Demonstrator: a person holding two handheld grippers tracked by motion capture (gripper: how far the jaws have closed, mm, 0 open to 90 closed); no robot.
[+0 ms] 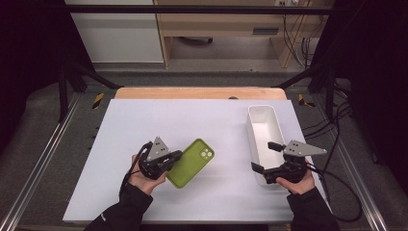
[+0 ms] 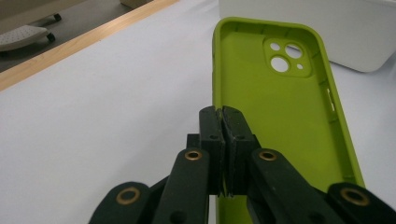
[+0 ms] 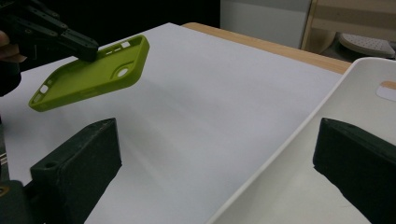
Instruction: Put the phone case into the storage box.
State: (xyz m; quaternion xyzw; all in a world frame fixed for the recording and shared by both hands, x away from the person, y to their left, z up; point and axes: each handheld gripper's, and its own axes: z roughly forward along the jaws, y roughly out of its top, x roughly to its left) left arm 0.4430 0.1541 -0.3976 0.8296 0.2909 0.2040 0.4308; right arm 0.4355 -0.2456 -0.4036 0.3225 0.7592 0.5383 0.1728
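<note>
A lime-green phone case [image 1: 192, 161] with its hollow side up hangs tilted just above the white table. My left gripper [image 1: 177, 156] is shut on its long side wall. In the left gripper view the pads [image 2: 222, 112] pinch the case's [image 2: 280, 112] left edge, camera cut-out at the far end. My right gripper [image 1: 262, 155] stands open at the near end of a white bin [image 1: 249, 126], nothing between its jaws. In the right gripper view its wide jaws [image 3: 217, 135] straddle the bin's rim [image 3: 336, 93], with the case [image 3: 88, 74] and the left gripper [image 3: 86, 49] farther off.
The long white bin lies lengthwise along the right side of the white table top [image 1: 144, 125]. A wooden edge [image 1: 192, 92] runs along the far side. Black frame rails and cables [image 1: 337, 144] flank the table.
</note>
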